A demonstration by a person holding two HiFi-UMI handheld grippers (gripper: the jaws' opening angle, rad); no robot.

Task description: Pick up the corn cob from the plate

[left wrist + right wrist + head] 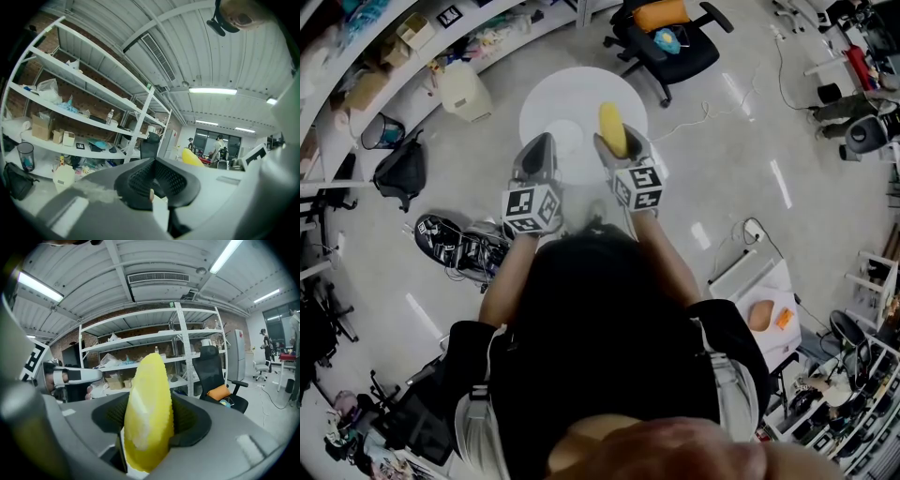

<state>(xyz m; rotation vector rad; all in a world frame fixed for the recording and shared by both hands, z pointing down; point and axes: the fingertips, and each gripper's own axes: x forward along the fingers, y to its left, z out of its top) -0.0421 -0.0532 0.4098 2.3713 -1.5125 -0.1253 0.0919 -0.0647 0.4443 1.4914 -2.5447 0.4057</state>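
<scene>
The yellow corn cob (612, 128) stands up between the jaws of my right gripper (617, 142), lifted above the round white table (609, 84). In the right gripper view the cob (147, 404) fills the middle, with my right gripper (147, 432) shut on it. The white plate (565, 137) lies on the table just left of the cob, with nothing on it. Over the plate's near edge hangs my left gripper (538, 142), jaws together and holding nothing. In the left gripper view those jaws (154, 187) meet, and the cob (192, 157) shows beyond them to the right.
A black office chair (670, 42) with an orange cushion stands behind the table. White shelves (384, 56) run along the left, with a pale bin (464, 91) and a black bag (401, 173) on the floor below. Sneakers (455, 244) lie near my left side.
</scene>
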